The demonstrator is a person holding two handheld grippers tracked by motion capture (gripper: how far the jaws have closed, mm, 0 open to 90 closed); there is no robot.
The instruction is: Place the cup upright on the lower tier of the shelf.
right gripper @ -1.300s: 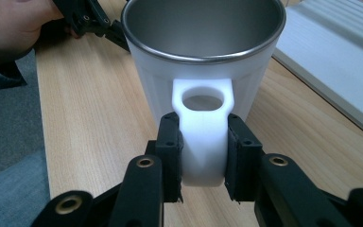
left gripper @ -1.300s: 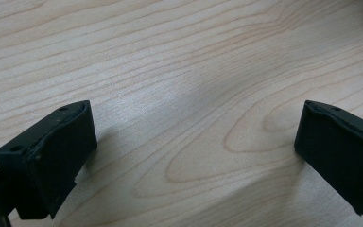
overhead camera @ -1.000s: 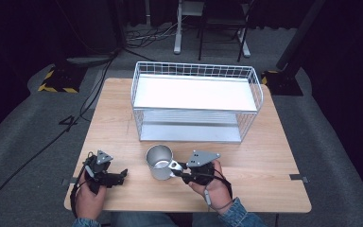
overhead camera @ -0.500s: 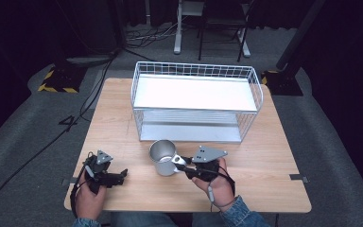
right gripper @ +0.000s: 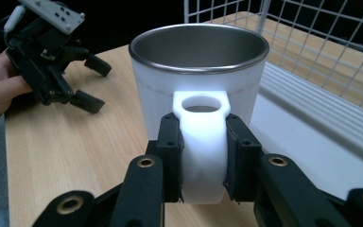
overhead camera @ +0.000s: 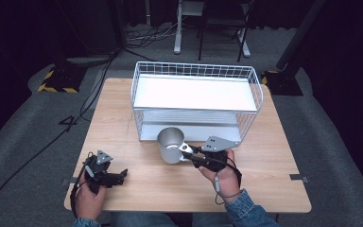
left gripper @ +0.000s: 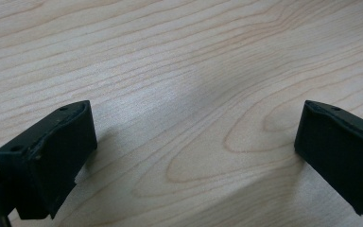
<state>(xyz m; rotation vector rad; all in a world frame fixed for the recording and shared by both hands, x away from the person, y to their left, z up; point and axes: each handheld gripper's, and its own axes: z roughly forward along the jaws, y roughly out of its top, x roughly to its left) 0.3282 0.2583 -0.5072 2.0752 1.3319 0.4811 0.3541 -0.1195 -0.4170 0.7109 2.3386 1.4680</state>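
Left hand-held gripper (overhead camera: 118, 176) low, jaws wide apart, right hand-held gripper (right gripper: 203, 163) raised, jaws clamped tight, both hands gripping.

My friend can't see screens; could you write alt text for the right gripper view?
Two black jaws of the right gripper clamp the handle of a metal cup above a wooden table, beside a white wire basket.

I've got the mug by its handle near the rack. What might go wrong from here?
1. The right gripper clamps only the mug's handle, so the mug's body hangs out ahead of the jaws and may swing or tip.
2. The wire rack stands just beyond the mug; its rim could hit the front wires or the upper shelf on the way in.
3. The left gripper, open on the table, steadies nothing.
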